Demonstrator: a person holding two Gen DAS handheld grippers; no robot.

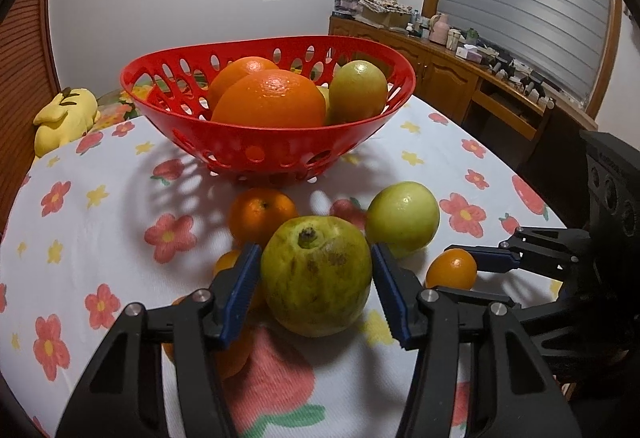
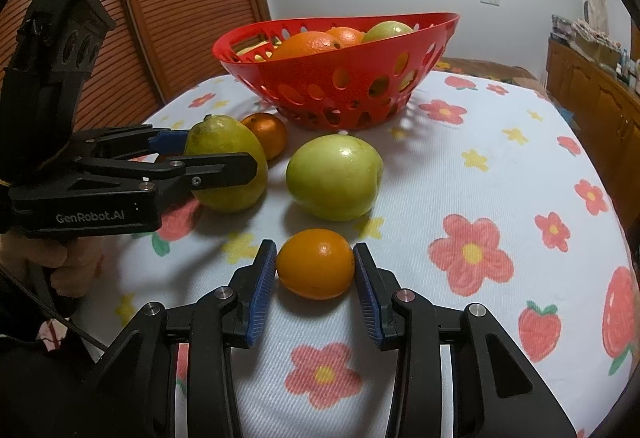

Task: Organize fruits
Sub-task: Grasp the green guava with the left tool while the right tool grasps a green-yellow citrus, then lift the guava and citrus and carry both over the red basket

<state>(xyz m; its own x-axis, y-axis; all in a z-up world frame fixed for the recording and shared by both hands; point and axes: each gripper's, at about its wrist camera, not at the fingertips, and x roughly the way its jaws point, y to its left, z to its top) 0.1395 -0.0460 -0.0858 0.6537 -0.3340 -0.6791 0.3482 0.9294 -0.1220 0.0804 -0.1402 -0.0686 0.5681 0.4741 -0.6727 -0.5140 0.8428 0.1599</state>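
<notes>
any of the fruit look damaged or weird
Yes: the yellow-green fruit between the left hand-held gripper pads has brown blotches on its skin near the stem end. The other fruit on the tablecloth looks clean.

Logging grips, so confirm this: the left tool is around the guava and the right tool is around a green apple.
Wrong about the right tool: the right wrist view shows it closed on a small orange; the green apple lies free behind. The left tool is around the guava.

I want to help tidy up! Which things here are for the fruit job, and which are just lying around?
For the job: red basket, blemished green fruit between the left gripper pads, small orange in the right gripper, green apple, tangerine.

Just lying around: yellow plush toy, sideboard clutter.
</notes>
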